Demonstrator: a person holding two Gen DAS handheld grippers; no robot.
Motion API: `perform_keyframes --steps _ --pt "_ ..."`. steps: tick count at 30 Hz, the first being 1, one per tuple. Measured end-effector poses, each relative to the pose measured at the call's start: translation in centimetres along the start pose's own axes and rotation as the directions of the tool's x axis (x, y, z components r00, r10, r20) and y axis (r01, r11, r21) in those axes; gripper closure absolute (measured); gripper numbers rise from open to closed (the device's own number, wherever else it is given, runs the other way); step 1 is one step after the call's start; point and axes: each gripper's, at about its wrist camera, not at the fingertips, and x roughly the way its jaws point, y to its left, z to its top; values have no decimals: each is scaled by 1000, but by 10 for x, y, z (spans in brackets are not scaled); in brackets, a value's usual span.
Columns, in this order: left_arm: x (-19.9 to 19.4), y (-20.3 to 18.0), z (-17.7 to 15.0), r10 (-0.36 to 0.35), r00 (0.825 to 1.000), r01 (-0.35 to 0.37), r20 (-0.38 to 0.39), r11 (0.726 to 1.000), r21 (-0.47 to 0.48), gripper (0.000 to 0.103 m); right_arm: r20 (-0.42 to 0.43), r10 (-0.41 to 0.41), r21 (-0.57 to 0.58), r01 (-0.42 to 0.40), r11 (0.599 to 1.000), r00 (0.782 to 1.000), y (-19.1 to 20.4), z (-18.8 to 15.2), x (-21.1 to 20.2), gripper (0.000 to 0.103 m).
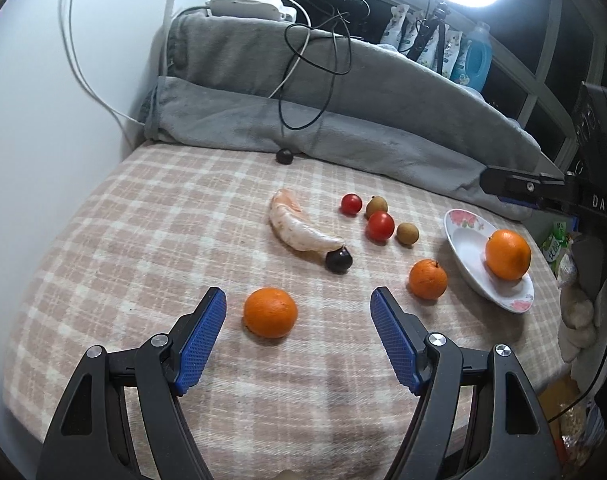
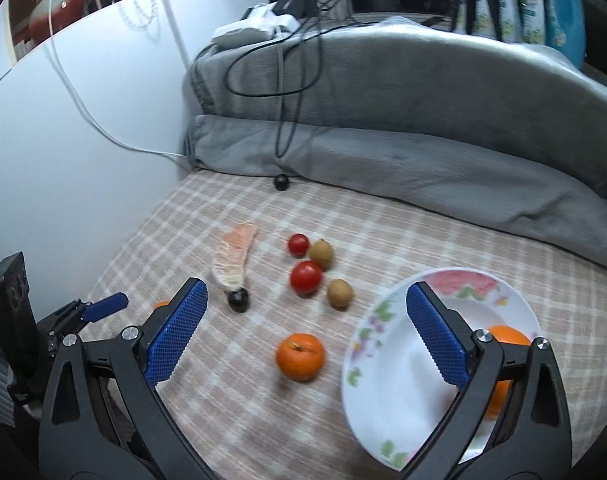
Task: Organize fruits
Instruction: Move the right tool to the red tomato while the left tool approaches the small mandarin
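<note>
A white floral plate (image 1: 463,240) (image 2: 383,392) lies at the right of the checked cloth and holds one orange (image 1: 507,254) (image 2: 507,336). A second orange (image 1: 427,279) (image 2: 299,356) lies beside the plate. A third orange (image 1: 270,312) sits just ahead of my open left gripper (image 1: 298,304), between its fingers. My right gripper (image 2: 303,304) is open and empty, hovering over the plate's near-left side. Two tomatoes (image 1: 379,225) (image 2: 305,277), two brown longans (image 1: 407,233) (image 2: 339,293), a pomelo segment (image 1: 299,228) (image 2: 235,256) and a dark fruit (image 1: 338,260) (image 2: 238,299) lie mid-table.
A grey blanket (image 1: 343,92) (image 2: 423,128) with black cables runs along the back. Another dark fruit (image 1: 284,156) (image 2: 281,182) lies at its foot. A white wall (image 1: 63,120) is at the left. The table edge drops off at the right, with clutter below (image 1: 575,280).
</note>
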Motion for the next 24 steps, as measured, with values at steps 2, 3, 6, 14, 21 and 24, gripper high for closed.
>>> perform_keyframes --steps 2,3,6,14,21,24 --pt "-1 3 -1 8 1000 -8 0 1000 4 28 -2 11 -8 -11 1000 1000 7 3 4 1" --pt "-1 4 -1 7 1000 -7 1 1000 3 28 -2 16 -10 -16 1000 1000 10 4 6 1" --pt "-2 9 -3 5 1000 -5 -1 1000 0 28 -8 36 -19 -37 999 999 20 6 14 1" --pt "-1 19 -6 0 1000 0 -2 1000 -8 29 -59 24 -61 -28 998 998 33 0 39 10" --pt "6 24 -8 -27 999 27 -16 999 -23 34 -139 -47 -144 26 989 989 32 -3 64 29" --pt "14 27 -9 -37 999 35 -33 999 -34 39 -169 -63 -157 36 987 984 29 1 74 39"
